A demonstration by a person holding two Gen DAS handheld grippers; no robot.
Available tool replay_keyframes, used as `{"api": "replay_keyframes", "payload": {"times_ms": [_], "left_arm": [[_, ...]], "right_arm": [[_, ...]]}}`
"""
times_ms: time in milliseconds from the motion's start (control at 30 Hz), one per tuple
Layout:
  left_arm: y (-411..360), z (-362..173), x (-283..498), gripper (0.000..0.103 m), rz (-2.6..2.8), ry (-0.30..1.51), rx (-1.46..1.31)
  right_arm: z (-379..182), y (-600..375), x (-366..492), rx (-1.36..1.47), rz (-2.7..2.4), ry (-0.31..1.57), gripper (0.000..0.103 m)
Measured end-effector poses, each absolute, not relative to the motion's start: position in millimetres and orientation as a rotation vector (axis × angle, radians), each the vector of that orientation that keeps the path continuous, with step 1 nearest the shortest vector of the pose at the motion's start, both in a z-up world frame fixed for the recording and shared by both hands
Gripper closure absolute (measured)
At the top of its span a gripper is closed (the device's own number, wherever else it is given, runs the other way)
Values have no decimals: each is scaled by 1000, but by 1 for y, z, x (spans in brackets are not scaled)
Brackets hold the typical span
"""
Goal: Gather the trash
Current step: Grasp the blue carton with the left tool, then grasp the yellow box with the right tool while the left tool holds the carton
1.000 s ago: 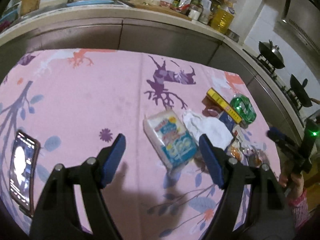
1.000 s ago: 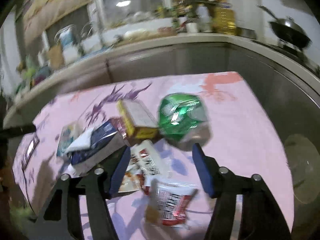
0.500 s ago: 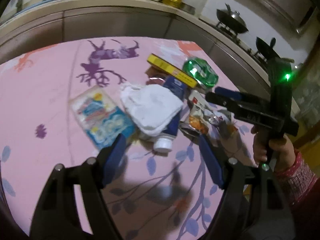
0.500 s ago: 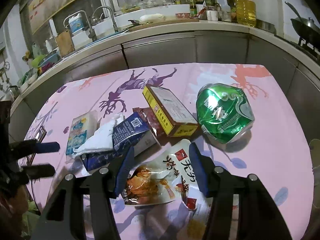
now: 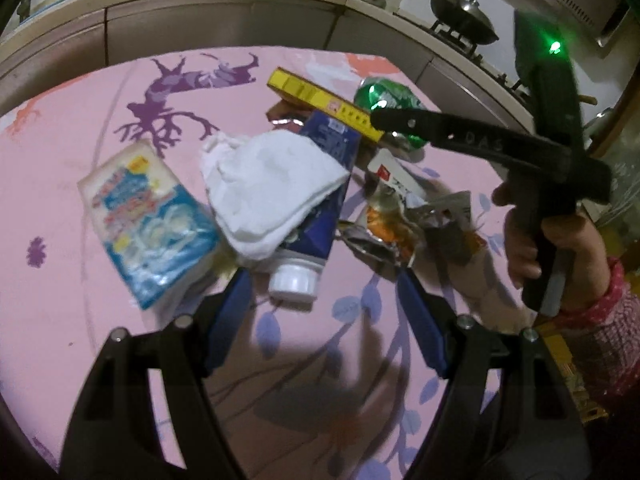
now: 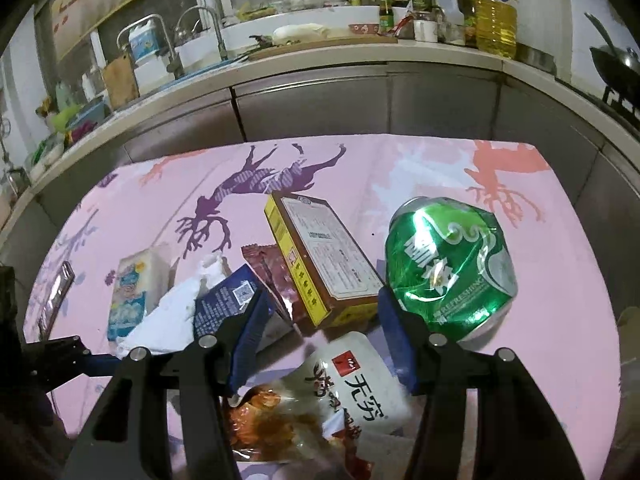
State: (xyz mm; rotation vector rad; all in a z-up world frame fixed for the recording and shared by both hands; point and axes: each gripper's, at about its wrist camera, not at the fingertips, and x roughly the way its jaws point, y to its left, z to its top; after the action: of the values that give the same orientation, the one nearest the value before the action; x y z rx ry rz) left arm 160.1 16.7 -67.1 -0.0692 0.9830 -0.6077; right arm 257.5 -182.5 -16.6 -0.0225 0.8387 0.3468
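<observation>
Trash lies in a heap on the pink tablecloth (image 5: pixel 72 152). In the left wrist view I see a tissue pack (image 5: pixel 146 220), a white crumpled tissue (image 5: pixel 272 188) over a blue tube (image 5: pixel 320 208), a yellow box (image 5: pixel 324 104), a crushed green can (image 5: pixel 390 98) and snack wrappers (image 5: pixel 400 220). My left gripper (image 5: pixel 324 312) is open, just short of the tube's white cap. My right gripper (image 6: pixel 320 340) is open and empty, low over the snack wrapper (image 6: pixel 352 392), with the yellow box (image 6: pixel 324 260) ahead and the green can (image 6: pixel 448 272) to its right.
A phone (image 6: pixel 56 296) lies at the table's left edge. The kitchen counter (image 6: pixel 320 60) with sink, bottles and an oil jug runs behind the table. A wok (image 5: pixel 464 20) sits on the stove to the right.
My left gripper has swung right from the tissue pack and come close to the tube and tissue. My right gripper has moved forward and lower over the snack wrapper, towards the yellow box.
</observation>
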Motion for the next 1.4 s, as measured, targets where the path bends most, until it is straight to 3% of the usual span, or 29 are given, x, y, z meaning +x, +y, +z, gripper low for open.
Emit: {"api": "replay_keyframes", "payload": {"times_ms": [100, 167, 233, 367, 400, 667, 800, 900, 933, 1067, 1233, 1400], "left_arm": [[11, -76, 168, 31, -591, 992, -66], [10, -80, 171, 43, -572, 995, -54], [10, -81, 172, 66, -571, 1005, -55], [15, -83, 170, 69, -574, 1014, -84], [16, -82, 168, 76, -582, 1018, -89], [30, -78, 119, 77, -623, 1046, -88], [42, -87, 92, 75, -606, 1087, -93], [50, -90, 86, 41, -518, 1119, -79], [53, -88, 86, 38, -506, 1107, -86], [57, -70, 95, 31, -489, 1051, -110], [23, -50, 109, 31, -516, 967, 9], [-8, -67, 124, 31, -516, 970, 140]], "right_arm": [[-18, -185, 256, -32, 346, 839, 49], [-19, -188, 255, -23, 342, 845, 49], [-20, -192, 254, -11, 337, 850, 49], [-19, -194, 250, -4, 337, 844, 49], [-19, -193, 250, -3, 339, 843, 49], [-14, -195, 237, -12, 349, 825, 49], [-17, -201, 232, -2, 345, 832, 49], [-19, -205, 230, 9, 341, 841, 49], [-20, -205, 230, 12, 341, 842, 49], [-17, -207, 228, 14, 344, 834, 49], [-11, -204, 230, -23, 343, 823, 49], [-9, -188, 242, -132, 363, 815, 49]]}}
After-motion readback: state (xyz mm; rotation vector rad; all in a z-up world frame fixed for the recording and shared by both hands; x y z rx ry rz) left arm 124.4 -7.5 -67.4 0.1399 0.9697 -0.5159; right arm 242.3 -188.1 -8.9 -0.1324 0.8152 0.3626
